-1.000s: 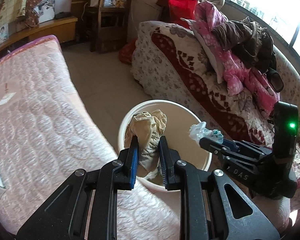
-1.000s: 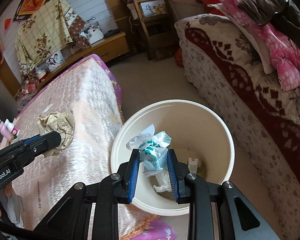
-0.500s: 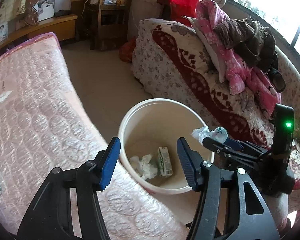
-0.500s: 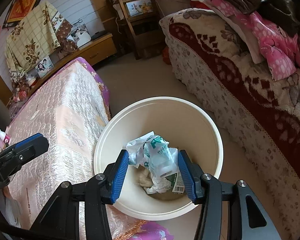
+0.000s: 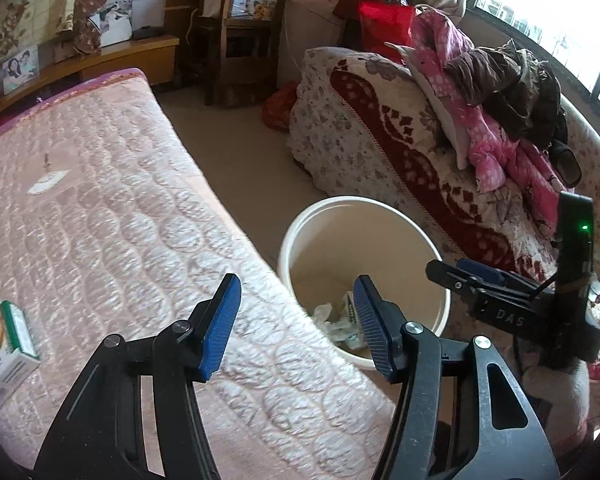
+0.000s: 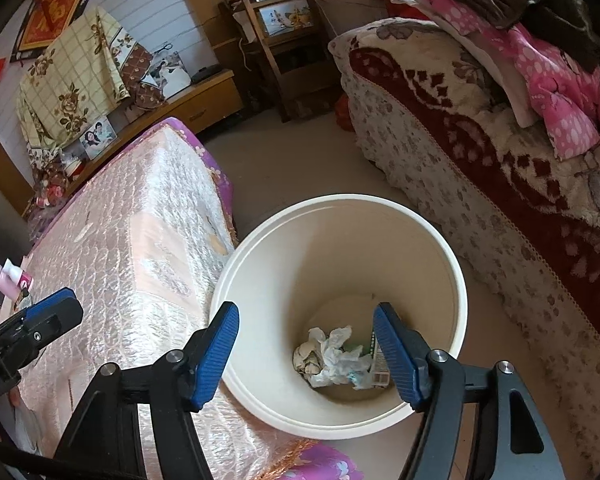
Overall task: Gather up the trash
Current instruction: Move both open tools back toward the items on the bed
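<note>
The cream trash bucket [image 6: 458,276] stands upright on the floor [image 6: 292,164], mouth up, in the gap between the bed [image 6: 140,240] at its 9 o'clock and the blanket-covered sofa [image 6: 500,184] at its 3 o'clock; its rim touches or nearly touches the bed edge. At the bottom lies the trash: a crumpled white tissue wad [image 6: 334,354] touching a tan crumpled paper [image 6: 306,358] at its 9 o'clock, and a small green-and-white carton [image 6: 378,360] at its 3 o'clock, whose long axis runs roughly 12 to 6 o'clock, leaning against the wall.

The right gripper [image 6: 306,354] hangs over the bucket mouth with its blue pads wide apart and nothing between them. The left gripper [image 5: 296,322] is likewise spread wide and empty, poised over the bed edge and the bucket's [image 5: 364,204] near rim; in its view the right gripper [image 5: 464,272] sits at 3 o'clock, over the bucket's far side.

On the pink quilted bed cover a small green-and-white box [image 5: 6,344] lies at 8 o'clock in the left view, well apart from the bucket. The sofa carries a heap of pink and brown clothes [image 5: 496,92]. A wooden chair [image 5: 244,20] stands against the far wall at 12 o'clock, beside a low wooden cabinet [image 6: 196,104]. Daylight comes through a window [image 5: 548,12] at 1 o'clock.
</note>
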Motion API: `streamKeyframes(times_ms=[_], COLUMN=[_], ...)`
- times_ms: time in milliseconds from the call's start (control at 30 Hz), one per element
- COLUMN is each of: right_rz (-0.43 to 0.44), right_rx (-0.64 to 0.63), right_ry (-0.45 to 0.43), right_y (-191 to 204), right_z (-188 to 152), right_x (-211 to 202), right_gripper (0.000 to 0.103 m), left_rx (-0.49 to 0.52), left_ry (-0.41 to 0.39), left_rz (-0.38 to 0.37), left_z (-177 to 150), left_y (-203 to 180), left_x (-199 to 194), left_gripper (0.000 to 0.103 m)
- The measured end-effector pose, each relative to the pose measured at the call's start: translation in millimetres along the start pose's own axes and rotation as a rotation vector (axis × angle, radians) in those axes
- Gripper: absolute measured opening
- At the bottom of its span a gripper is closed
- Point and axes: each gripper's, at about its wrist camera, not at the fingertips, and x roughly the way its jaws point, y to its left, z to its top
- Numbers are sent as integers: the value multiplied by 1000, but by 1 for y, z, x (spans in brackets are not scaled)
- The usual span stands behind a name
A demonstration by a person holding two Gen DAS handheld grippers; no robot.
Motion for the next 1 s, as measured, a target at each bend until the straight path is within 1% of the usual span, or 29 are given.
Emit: streamKeyframes(times_ms=[267,500,800,1000], right_rz=[11,33,90,137], right_rx=[-50,-111,-177,-241], right_ry=[-8,0,14,34], right_y=[28,67,121,162], right_z=[-4,-11,-20,-29], right_x=[-9,-16,-19,-17], right_gripper=[67,67,68,68], left_rx=[-18,-49,-87,-138], left_ry=[-25,-54,-87,-90], left_rz=[56,110,199,238], left_z=[-11,-23,-43,-59], left_y=[19,47,88,118], left_x=[-22,-49,-87,-111], left_gripper=[57,57,57,57])
